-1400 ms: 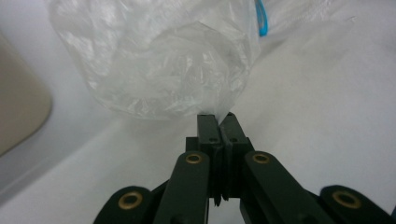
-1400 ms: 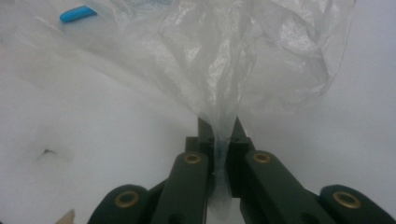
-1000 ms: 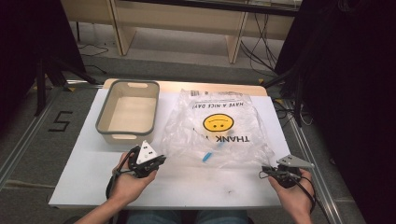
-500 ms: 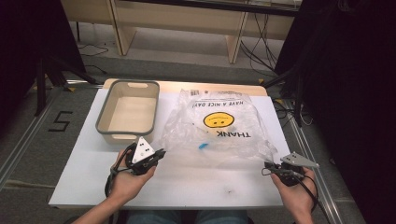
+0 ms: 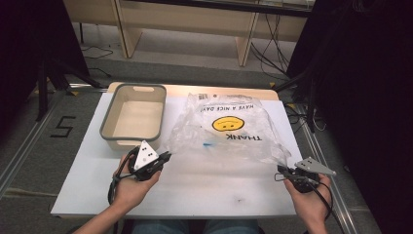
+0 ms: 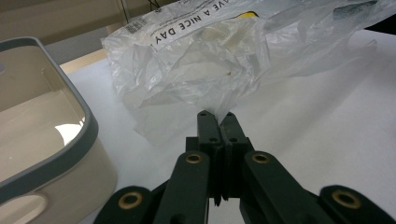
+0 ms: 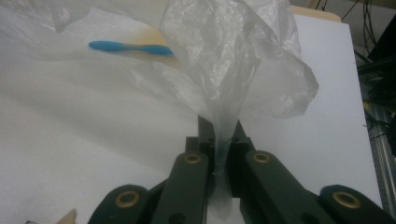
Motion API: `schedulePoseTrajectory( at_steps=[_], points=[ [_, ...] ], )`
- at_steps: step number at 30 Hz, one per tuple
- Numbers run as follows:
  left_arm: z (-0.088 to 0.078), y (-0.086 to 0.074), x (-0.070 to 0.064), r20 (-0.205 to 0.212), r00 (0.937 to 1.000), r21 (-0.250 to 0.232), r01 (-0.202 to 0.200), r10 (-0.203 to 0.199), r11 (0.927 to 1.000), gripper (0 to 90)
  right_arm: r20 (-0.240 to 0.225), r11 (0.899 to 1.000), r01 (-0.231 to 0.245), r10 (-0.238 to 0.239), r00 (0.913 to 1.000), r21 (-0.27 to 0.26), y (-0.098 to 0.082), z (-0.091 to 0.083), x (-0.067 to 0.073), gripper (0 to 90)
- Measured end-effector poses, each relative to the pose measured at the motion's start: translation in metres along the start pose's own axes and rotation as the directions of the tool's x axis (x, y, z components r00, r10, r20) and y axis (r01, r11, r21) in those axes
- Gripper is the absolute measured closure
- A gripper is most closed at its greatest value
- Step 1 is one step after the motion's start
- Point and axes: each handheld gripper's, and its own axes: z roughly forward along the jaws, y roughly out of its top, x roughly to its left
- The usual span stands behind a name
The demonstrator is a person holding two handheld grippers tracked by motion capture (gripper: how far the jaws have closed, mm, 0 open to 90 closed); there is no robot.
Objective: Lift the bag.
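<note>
Where the high view takes in the whole scene, the white desk [image 5: 204, 187] carries a clear plastic bag [image 5: 229, 127] printed with a yellow smiley and, just beside it on the left, a beige tub [image 5: 132, 117] with a grey rim. The bag lies spread across the middle and right of the desk, its near corners drawn toward the person. The left hand-held gripper [image 5: 164, 157] meets the bag's near left corner; the right hand-held gripper [image 5: 281, 170] meets its near right corner.

The left gripper view adds what the high view cannot resolve: the left hand-held gripper [image 6: 217, 120] is clenched, with a tip of film at the very ends of its jaws, and the tub's rim [image 6: 70, 144] is near. The right gripper view shows the right hand-held gripper [image 7: 219, 126] clenched on a twisted tail of the bag [image 7: 224, 84] that runs down between its jaws, and a blue object [image 7: 126, 47] lying inside the bag; in the high view this is a small blue mark [image 5: 209, 144].

Compared with a second earlier, the left hand-held gripper stands slightly nearer the tub and the right one slightly farther right; both remain clenched.

The blue object's identity is hard to make out. The person's forearms are cut off by the lower edge.
</note>
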Motion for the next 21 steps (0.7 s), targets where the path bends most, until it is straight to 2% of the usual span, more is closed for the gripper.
schedulePoseTrajectory(
  at_steps=[10, 21],
  points=[
    [-0.002, 0.002, 0.001, -0.005, 0.9999, -0.045, -0.014, 0.014, 0.9989, 89.4, 0.023, 0.998, 0.006, -0.005, 0.9997, -0.061, 0.005, -0.004, 0.002, 89.9],
    [-0.006, 0.007, 0.002, -0.015, 0.9998, -0.087, -0.017, 0.016, 0.9961, 89.4, 0.049, 0.991, 0.015, -0.009, 0.9988, -0.134, 0.011, -0.008, 0.004, 89.9]
  ],
)
